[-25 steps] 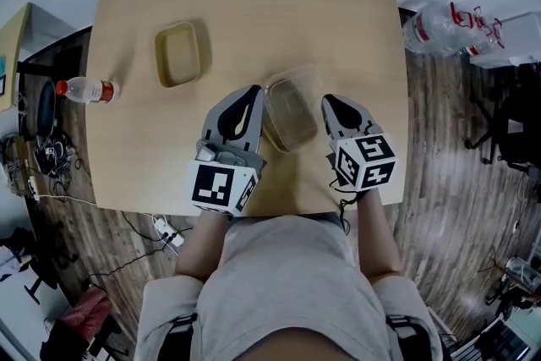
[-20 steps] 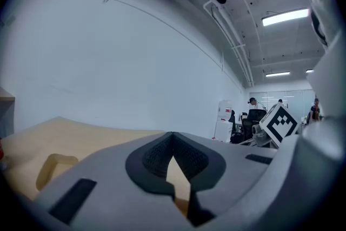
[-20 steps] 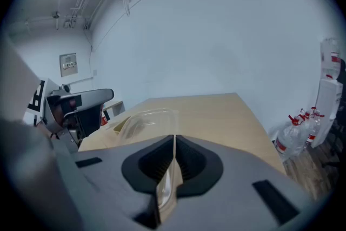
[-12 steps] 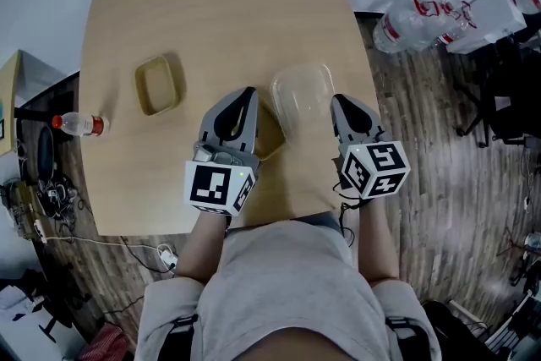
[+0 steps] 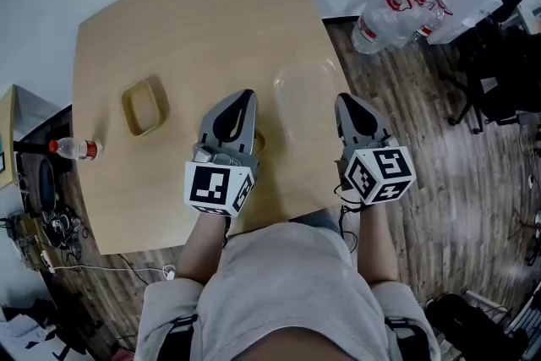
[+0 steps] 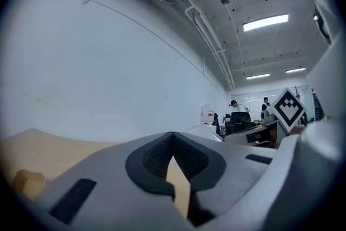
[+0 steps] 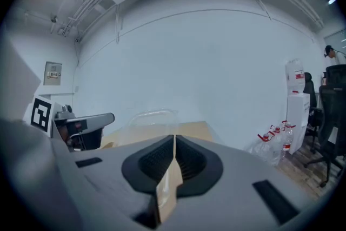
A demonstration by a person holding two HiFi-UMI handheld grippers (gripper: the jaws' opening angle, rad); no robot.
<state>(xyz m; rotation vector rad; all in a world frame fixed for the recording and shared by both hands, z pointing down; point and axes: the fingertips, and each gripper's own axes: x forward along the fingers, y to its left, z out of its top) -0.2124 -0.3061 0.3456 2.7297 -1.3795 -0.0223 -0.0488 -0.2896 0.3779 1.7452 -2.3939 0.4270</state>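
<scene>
A clear plastic lid (image 5: 303,93) hangs over the wooden table (image 5: 186,21) between my two grippers. My right gripper (image 5: 345,102) is shut on its right edge, and in the right gripper view the lid (image 7: 154,116) rises just beyond the closed jaws. My left gripper (image 5: 244,95) is shut, with nothing seen between its tips. It hovers above a tan container (image 5: 257,139), of which only a sliver shows beside the gripper body. In the left gripper view the jaws meet and only tan surface shows through the gap.
A second tan container (image 5: 144,106) sits at the table's left. A water bottle with a red cap (image 5: 74,149) lies at the far left edge. Large water jugs (image 5: 385,13) rest on the floor beyond the right edge. The table's near edge is at the person's waist.
The clear lid has come off the tan container and moved right with my right gripper. The head view has swung, so the table sits further left. Both gripper views tilted up.
</scene>
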